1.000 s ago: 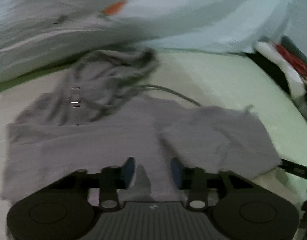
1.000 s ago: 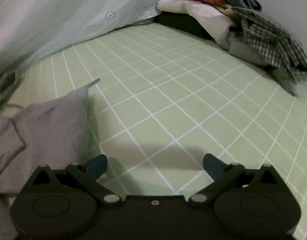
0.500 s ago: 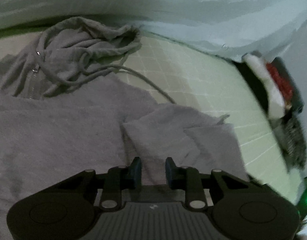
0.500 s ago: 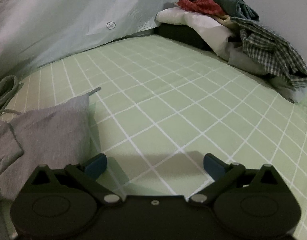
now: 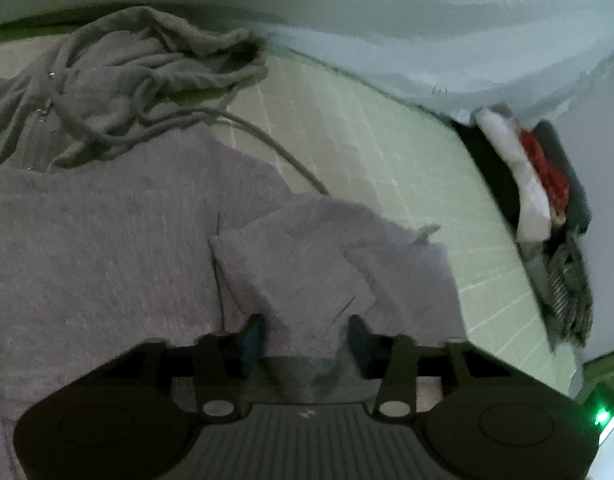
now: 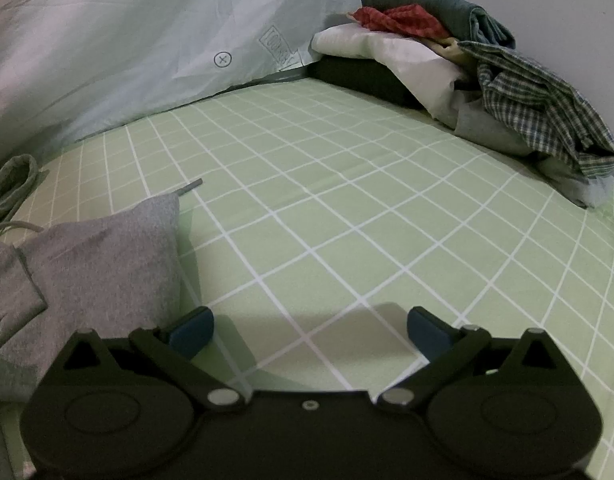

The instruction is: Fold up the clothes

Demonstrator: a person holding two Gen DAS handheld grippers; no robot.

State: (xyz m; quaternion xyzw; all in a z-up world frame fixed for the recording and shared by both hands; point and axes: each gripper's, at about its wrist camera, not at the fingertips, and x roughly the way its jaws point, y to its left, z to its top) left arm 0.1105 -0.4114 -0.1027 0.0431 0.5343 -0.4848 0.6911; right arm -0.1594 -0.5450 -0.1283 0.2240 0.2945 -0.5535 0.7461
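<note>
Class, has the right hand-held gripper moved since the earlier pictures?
No, barely. The right hand-held gripper hangs open over the green checked sheet, with the clothes pile and the grey hoodie's edge framed almost as before.

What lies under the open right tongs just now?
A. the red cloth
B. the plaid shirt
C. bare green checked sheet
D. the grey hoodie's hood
C: in the right wrist view the right tongs hang open over bare green checked sheet; the hoodie lies off to their left, and the plaid shirt sits in the far pile.
</note>
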